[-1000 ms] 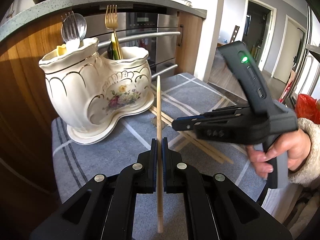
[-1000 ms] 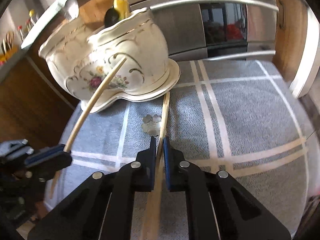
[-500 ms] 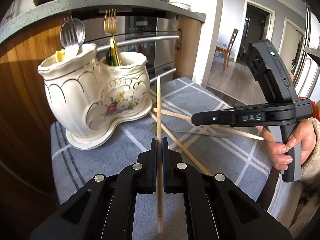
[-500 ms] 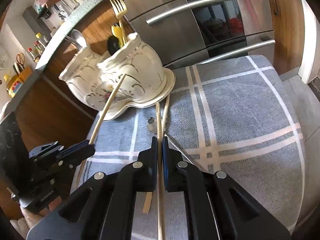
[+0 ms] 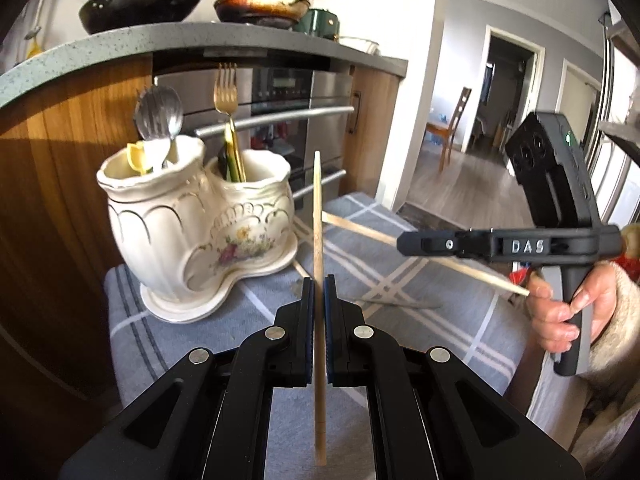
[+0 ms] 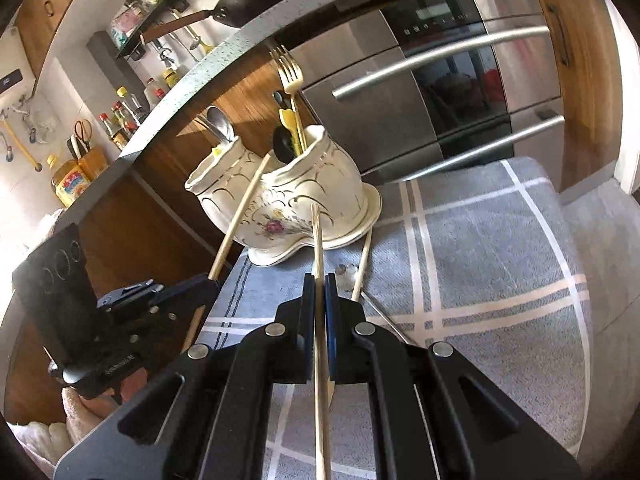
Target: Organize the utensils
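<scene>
A white two-pot ceramic holder (image 5: 192,232) with a flower print stands on a grey checked cloth (image 5: 360,280); it holds a spoon (image 5: 160,116) and a gold fork (image 5: 226,96). My left gripper (image 5: 319,282) is shut on a wooden chopstick (image 5: 318,208) that points up, just right of the holder. My right gripper (image 6: 319,280) is shut on a second chopstick (image 6: 318,240), raised above the cloth and aimed at the holder (image 6: 304,196). It shows at the right in the left wrist view (image 5: 404,242). Another chopstick (image 6: 362,260) and a thin metal utensil (image 6: 384,316) lie on the cloth.
A steel oven (image 6: 440,92) with bar handles stands behind the cloth under a grey counter (image 5: 160,44) that carries pans. Wooden cabinet panels (image 5: 52,184) close the left side. A doorway and a chair (image 5: 452,136) lie at the far right.
My right gripper closed on a chopstick lying on the cloth and lifted it off. My left gripper rose slightly with its chopstick, so the holder looks farther away.
</scene>
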Demonstrator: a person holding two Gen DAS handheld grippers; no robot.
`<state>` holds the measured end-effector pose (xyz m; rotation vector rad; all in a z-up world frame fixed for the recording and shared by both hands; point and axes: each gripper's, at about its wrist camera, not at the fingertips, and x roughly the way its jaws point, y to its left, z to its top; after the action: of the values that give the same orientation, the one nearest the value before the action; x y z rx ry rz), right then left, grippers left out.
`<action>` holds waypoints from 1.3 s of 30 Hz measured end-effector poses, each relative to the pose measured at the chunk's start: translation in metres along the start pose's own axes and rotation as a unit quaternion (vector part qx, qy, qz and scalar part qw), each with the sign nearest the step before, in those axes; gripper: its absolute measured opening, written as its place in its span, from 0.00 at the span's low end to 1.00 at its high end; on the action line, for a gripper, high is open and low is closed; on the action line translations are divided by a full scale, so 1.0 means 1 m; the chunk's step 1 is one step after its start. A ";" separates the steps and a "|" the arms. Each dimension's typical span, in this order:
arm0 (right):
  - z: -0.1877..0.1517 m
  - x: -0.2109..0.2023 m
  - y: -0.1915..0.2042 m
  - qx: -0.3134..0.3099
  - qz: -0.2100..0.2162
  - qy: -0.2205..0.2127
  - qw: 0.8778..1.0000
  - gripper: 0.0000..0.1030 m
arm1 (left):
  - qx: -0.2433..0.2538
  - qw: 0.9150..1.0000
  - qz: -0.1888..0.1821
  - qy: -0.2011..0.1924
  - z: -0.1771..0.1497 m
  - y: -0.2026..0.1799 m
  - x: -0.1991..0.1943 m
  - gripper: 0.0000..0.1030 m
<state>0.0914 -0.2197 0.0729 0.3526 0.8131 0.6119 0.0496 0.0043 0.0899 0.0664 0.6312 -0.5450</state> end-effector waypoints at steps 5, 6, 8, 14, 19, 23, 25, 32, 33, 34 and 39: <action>0.006 -0.004 0.002 0.004 0.007 -0.007 1.000 0.05 | -0.026 0.999 0.012 -0.024 0.007 0.011 -0.019 0.05; 0.009 -0.006 0.004 0.000 0.008 -0.011 1.000 0.05 | -0.030 0.999 0.018 -0.033 0.009 0.013 -0.024 0.05; 0.013 -0.007 0.007 -0.004 0.009 -0.016 1.000 0.05 | -0.043 0.997 0.030 -0.064 0.019 0.022 -0.037 0.05; 0.043 -0.005 0.029 -0.044 -0.004 -0.030 0.999 0.05 | -0.084 0.981 0.061 -0.164 0.053 0.057 -0.054 0.05; 0.074 0.011 0.043 -0.080 -0.026 -0.009 0.996 0.05 | -0.125 0.962 0.059 -0.236 0.073 0.095 -0.046 0.05; 0.091 0.032 0.048 -0.123 -0.047 0.047 0.990 0.05 | -0.141 0.951 0.054 -0.270 0.079 0.113 -0.033 0.05; 0.100 0.043 0.050 -0.153 -0.069 0.080 0.983 0.05 | -0.149 0.947 0.050 -0.281 0.081 0.119 -0.028 0.05; 0.124 0.064 0.057 -0.219 -0.092 0.181 0.954 0.04 | -0.115 0.946 0.052 -0.298 0.085 0.121 -0.009 0.05; 0.129 0.068 0.059 -0.227 -0.093 0.198 0.949 0.05 | -0.110 0.946 0.053 -0.299 0.084 0.121 -0.006 0.05; 0.132 0.071 0.061 -0.232 -0.093 0.212 0.945 0.05 | -0.108 0.946 0.053 -0.300 0.081 0.122 -0.004 0.05; 0.143 0.092 0.075 -0.259 -0.098 0.271 0.922 0.05 | -0.098 0.951 0.053 -0.289 0.073 0.125 0.007 0.05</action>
<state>0.2212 -0.1129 0.1511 -0.4021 1.1559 0.7185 0.1566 0.0920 0.1323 -0.2408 0.1037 -0.3679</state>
